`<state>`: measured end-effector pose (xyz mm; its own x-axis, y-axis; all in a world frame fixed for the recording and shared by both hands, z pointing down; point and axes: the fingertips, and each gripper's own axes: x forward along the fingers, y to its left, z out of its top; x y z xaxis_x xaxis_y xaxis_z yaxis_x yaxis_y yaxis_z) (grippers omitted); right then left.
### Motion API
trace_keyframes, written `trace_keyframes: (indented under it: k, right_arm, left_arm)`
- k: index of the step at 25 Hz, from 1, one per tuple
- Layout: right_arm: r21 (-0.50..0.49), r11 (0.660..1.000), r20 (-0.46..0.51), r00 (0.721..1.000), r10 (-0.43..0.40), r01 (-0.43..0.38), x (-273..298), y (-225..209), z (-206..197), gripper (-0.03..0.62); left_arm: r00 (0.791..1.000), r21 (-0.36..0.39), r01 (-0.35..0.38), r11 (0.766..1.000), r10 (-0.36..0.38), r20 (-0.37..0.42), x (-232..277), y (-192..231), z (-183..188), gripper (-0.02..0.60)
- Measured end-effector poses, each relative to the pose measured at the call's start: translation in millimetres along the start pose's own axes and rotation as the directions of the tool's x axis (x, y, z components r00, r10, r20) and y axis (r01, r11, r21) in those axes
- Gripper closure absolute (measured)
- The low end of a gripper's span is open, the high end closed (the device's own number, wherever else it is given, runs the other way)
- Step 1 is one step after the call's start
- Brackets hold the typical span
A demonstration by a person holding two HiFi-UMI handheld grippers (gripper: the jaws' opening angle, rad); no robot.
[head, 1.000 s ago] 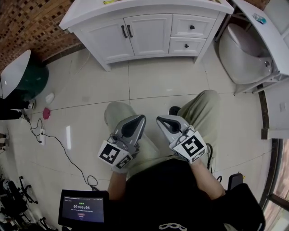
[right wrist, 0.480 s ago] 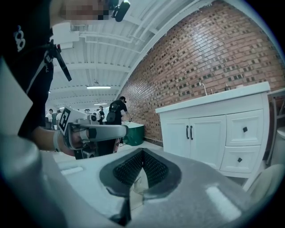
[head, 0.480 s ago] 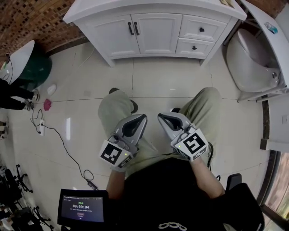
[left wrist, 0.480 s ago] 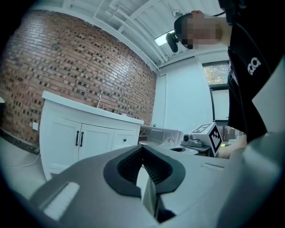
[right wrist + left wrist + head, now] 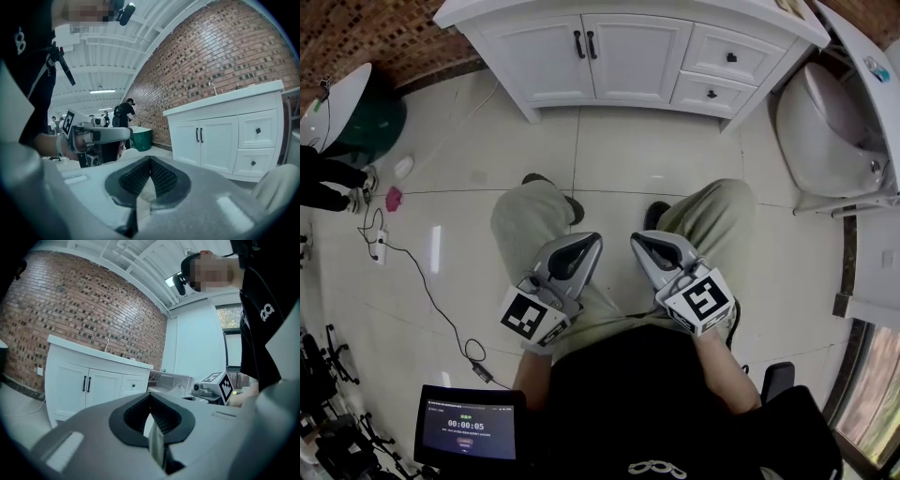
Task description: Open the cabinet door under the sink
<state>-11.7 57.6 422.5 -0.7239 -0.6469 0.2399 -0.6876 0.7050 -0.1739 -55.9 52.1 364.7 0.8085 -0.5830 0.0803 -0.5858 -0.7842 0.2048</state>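
Count: two grippers, two cabinet doors (image 5: 586, 58), two black bar handles (image 5: 585, 44), two drawers (image 5: 720, 73) with one knob each.

The white vanity cabinet (image 5: 487, 23) stands at the far edge of the tiled floor (image 5: 637, 159), against the brick wall (image 5: 366, 37). Both cabinet doors are shut, and the handles sit side by side at the seam where the doors meet. The drawers are stacked to the right of the doors.

Left gripper (image 5: 589, 246): jaws closed tip to tip, nothing between them. Right gripper (image 5: 639, 246): the same. Both are held side by side over the person's legs, pointing toward the cabinet.

The cabinet doors (image 5: 83, 386) lie well apart from both sets of jaws. They appear left of the jaw line in the left gripper view and right of it in the right gripper view (image 5: 199, 140).
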Motion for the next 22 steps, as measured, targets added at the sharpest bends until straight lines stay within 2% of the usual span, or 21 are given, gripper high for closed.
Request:
trace_keyframes:
  k: [11, 22]
  right_arm:
    - [-0.005, 1.000, 0.041, 0.999, 0.026, -0.026, 20.4, -9.5, 17.9, 0.603]
    - [0.000, 1.000, 0.057, 0.998, 0.021, -0.021, 83.1, -63.0, 52.2, 0.603]
  left_arm:
    - [0.999, 0.007, -0.033, 0.999, 0.033, -0.028, -2.6, 23.2, -10.5, 0.565]
    - [0.996, 0.003, -0.065, 0.998, 0.065, -0.062, 30.4, 111.8, -0.8, 0.565]
